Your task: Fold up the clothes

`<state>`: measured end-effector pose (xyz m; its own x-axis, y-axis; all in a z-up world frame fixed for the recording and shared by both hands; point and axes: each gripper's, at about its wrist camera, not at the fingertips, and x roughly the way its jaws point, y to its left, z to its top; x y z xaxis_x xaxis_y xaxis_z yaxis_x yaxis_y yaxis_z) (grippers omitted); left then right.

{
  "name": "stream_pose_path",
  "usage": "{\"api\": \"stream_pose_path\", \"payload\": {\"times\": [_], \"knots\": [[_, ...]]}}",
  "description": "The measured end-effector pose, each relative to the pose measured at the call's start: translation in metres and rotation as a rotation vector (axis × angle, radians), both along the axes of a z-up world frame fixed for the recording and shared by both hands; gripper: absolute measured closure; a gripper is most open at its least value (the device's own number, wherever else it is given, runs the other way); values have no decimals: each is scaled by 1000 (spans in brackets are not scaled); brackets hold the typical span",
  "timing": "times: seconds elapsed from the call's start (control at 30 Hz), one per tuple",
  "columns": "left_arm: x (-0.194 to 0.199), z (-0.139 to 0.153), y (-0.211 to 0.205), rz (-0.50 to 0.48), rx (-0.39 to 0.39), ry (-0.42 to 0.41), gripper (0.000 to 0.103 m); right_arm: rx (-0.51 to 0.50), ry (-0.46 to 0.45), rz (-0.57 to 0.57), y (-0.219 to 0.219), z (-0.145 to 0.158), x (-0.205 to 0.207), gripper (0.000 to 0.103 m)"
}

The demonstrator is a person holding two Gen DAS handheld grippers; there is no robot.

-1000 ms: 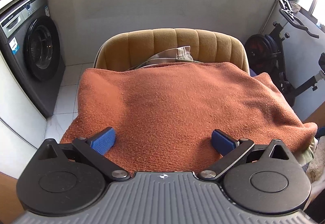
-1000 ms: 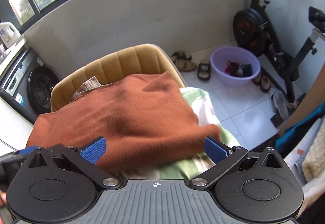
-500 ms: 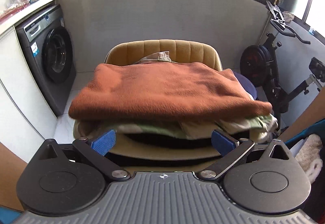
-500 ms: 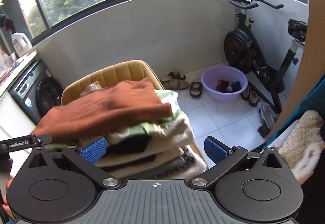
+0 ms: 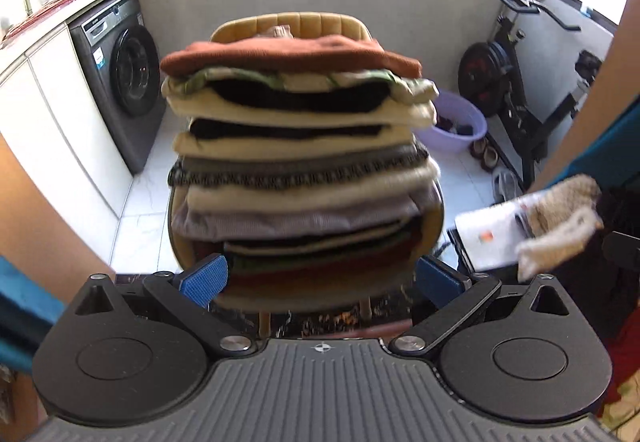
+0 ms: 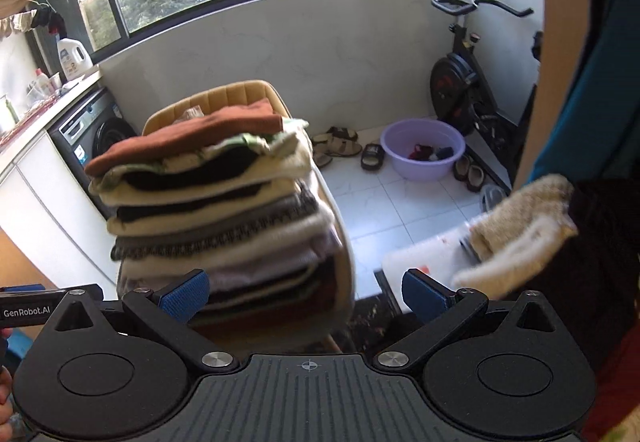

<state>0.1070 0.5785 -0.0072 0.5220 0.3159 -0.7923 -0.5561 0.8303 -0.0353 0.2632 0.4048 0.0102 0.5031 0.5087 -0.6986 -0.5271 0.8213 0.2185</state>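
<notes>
A tall stack of folded clothes (image 5: 304,169) stands on a mustard chair (image 5: 288,23), with a rust-brown sweater (image 5: 288,51) on top. The stack also shows in the right wrist view (image 6: 216,209), and so does the sweater (image 6: 188,139). My left gripper (image 5: 320,280) is open and empty, pulled back in front of the lower part of the stack. My right gripper (image 6: 304,294) is open and empty, back from the stack's right side. A cream fuzzy garment (image 6: 520,226) lies at the right over a white surface; it also shows in the left wrist view (image 5: 560,222).
A washing machine (image 5: 120,77) stands at the left under a counter. A purple basin (image 6: 422,147) with small items sits on the tiled floor among sandals (image 6: 340,145). An exercise bike (image 6: 472,81) stands at the right. The person's arm (image 6: 568,53) is at the right edge.
Both grippers have drawn back and down from the brown sweater, which stays on top of the stack. The whole stack and the cream garment have come into view.
</notes>
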Motion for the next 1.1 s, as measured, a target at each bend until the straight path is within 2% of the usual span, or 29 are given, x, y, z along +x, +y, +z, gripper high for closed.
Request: {"api": "stream_pose_path", "payload": {"times": [0.07, 0.17, 0.3, 0.43, 0.63, 0.77, 1.1], "knots": [[-17, 5, -15, 11, -16, 15, 0, 2, 18, -10, -17, -1, -20, 1], [-42, 15, -29, 37, -34, -17, 0, 19, 18, -14, -36, 1, -48, 1], [-61, 22, -44, 46, 18, -25, 0, 22, 8, -56, -54, 0, -71, 1], [-71, 19, -54, 48, 35, -15, 0, 48, 3, -75, -60, 2, -86, 1], [-87, 14, -58, 51, 51, 33, 0, 49, -39, -69, -47, 10, -111, 1], [-93, 15, -50, 62, 34, 27, 0, 8, -51, -69, -35, 12, -120, 1], [-96, 15, -42, 47, 12, 27, 0, -19, 2, -93, -31, 6, -135, 1]]}}
